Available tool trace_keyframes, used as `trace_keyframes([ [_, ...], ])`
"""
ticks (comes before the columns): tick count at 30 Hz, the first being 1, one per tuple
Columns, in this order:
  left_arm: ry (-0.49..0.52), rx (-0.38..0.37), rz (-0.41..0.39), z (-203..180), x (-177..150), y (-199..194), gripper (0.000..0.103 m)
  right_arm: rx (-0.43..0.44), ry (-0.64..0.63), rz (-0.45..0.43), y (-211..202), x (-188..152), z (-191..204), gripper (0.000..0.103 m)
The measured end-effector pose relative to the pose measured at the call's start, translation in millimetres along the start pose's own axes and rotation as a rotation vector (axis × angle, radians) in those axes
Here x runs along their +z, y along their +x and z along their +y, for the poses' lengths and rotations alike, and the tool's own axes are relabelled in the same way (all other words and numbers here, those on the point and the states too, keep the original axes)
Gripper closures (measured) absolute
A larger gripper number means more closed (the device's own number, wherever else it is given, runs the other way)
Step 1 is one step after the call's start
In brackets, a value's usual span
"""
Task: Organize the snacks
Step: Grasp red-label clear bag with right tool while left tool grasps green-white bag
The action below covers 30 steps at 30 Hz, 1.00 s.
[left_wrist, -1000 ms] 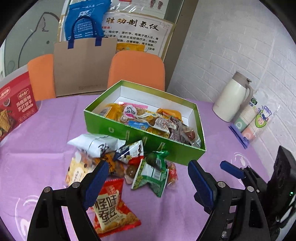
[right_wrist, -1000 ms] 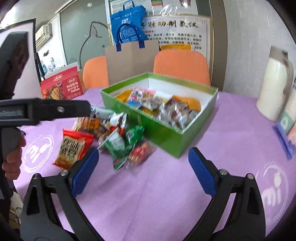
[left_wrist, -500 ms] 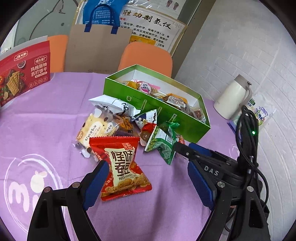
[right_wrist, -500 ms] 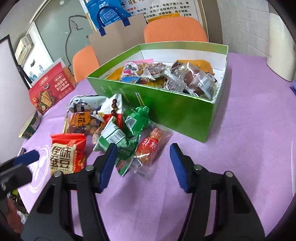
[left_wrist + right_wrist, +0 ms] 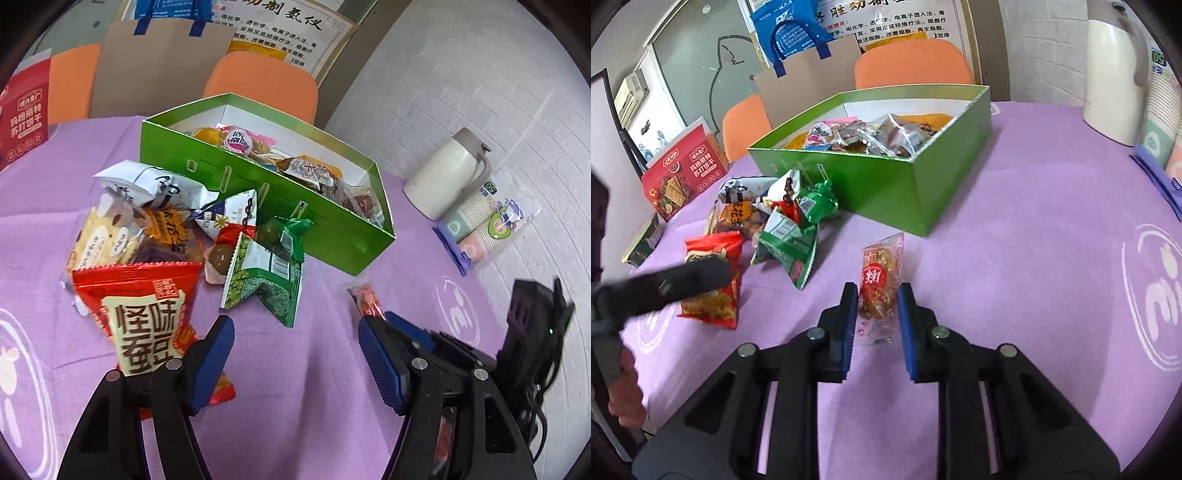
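Right claw [image 5: 877, 295] closed around clear-wrapped red snack packet [image 5: 881, 284], which projects forward between its pads; left claw [image 5: 295, 343] open, red bean-snack bag [image 5: 147, 332] at its left finger.

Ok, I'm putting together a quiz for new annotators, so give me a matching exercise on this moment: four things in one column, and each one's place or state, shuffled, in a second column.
Things:
1. clear-wrapped red snack
2. green box
3. left gripper
4. cream jug

Places or states:
A. open, nothing between its fingers
B. standing on the purple tablecloth by the brick wall, next to a sleeve of paper cups
C. between the fingers of the right gripper, apart from the pile
D. lid off, partly filled with snacks

Pairs: 1-C, 2-D, 3-A, 4-B
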<state>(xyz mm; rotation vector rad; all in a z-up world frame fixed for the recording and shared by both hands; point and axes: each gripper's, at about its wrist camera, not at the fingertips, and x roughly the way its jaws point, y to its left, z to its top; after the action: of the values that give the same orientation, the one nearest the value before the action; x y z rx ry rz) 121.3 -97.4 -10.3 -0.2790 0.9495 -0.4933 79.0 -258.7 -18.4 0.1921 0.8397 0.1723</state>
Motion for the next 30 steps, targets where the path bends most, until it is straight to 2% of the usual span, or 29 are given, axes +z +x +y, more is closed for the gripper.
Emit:
trace_keyframes([
  [6, -0.121, 0.086, -0.003, 5, 23, 37, 0.032, 0.001, 0.015, 0.000, -5, -5, -4, 0.079],
  [9, -0.104, 0.117, 0.002, 5, 28, 48, 0.033, 0.001, 0.020, 0.002, -5, -6, -5, 0.078],
  [11, -0.084, 0.099, 0.019, 6, 26, 51, 0.043, 0.005, 0.021, 0.004, -5, -7, -5, 0.078],
  [17, -0.010, 0.059, 0.039, 9, 15, 39, 0.058, 0.015, 0.016, 0.014, -1, -6, -3, 0.078],
  [19, 0.025, 0.039, 0.049, 9, 8, 30, 0.071, 0.015, 0.013, 0.017, 0, -7, -2, 0.078],
  [23, 0.055, 0.024, 0.060, 8, -7, 14, 0.068, 0.011, 0.008, 0.026, 4, -10, 2, 0.078],
  [25, 0.049, 0.004, 0.060, 10, -13, 6, 0.061, 0.012, 0.004, 0.026, 4, -10, 4, 0.077],
  [26, 0.031, -0.018, 0.063, 11, -15, 4, 0.054, 0.013, 0.002, 0.027, 4, -10, 5, 0.077],
  [28, 0.003, -0.055, 0.073, 13, -16, 4, 0.049, 0.015, 0.004, 0.031, 5, -10, 6, 0.071],
  [30, 0.004, -0.050, 0.083, 11, -16, 7, 0.048, 0.024, 0.001, 0.027, 4, -11, 8, 0.066],
])
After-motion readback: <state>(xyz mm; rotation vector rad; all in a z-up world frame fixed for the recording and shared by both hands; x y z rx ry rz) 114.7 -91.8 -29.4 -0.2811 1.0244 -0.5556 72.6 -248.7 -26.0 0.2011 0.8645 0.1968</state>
